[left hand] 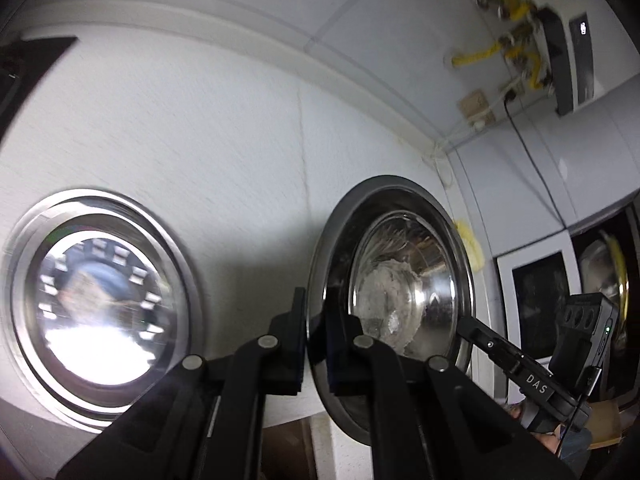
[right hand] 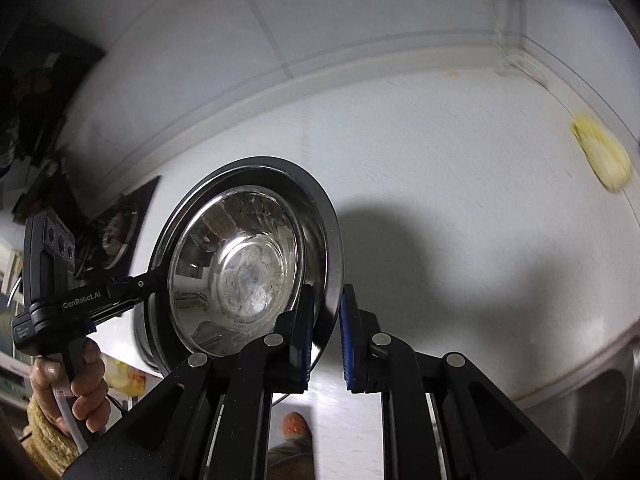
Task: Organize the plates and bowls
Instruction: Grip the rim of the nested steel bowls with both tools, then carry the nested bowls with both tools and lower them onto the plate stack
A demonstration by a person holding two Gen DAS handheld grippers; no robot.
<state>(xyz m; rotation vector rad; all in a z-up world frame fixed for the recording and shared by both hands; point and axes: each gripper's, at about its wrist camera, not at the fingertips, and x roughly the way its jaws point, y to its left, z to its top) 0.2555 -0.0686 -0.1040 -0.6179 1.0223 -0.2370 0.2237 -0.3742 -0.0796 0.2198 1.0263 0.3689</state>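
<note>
A steel bowl (left hand: 400,280) is held up on edge above the white counter (left hand: 200,140), and both grippers clamp its rim from opposite sides. My left gripper (left hand: 316,340) is shut on the rim nearest to it. My right gripper (right hand: 326,332) is shut on the opposite rim of the same bowl (right hand: 240,272). A steel plate (left hand: 100,304) lies flat on the counter, left of the bowl in the left wrist view. The right gripper's body (left hand: 540,380) shows behind the bowl in the left view, and the left gripper's body (right hand: 80,300) shows in the right view.
A yellow cloth (right hand: 600,156) lies on the counter (right hand: 440,160) at the right. A steel sink (right hand: 592,392) lies at the lower right. A wall heater with yellow pipes (left hand: 520,40) hangs at the far corner. Dark cabinet panels (left hand: 540,300) stand at the right.
</note>
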